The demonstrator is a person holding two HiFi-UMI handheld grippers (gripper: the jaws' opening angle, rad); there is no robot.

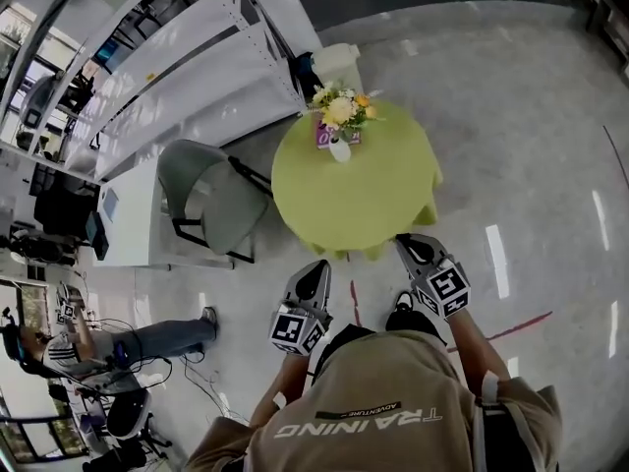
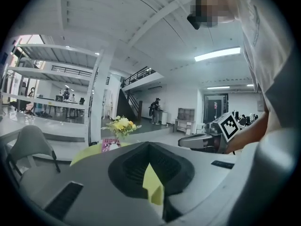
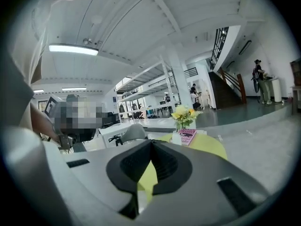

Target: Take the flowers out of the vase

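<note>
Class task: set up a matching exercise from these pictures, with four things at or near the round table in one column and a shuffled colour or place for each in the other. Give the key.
Things:
1. flowers
2. tablecloth
3. chair
4. vase

Descriptions:
A. grey, beside the table
B. lime green
C. white, near the table's far edge
D. mostly yellow, standing in the vase

Pairs: 1-D, 2-B, 3-A, 4-C

Yellow flowers (image 1: 340,108) upright in white vase (image 1: 339,149)
</note>
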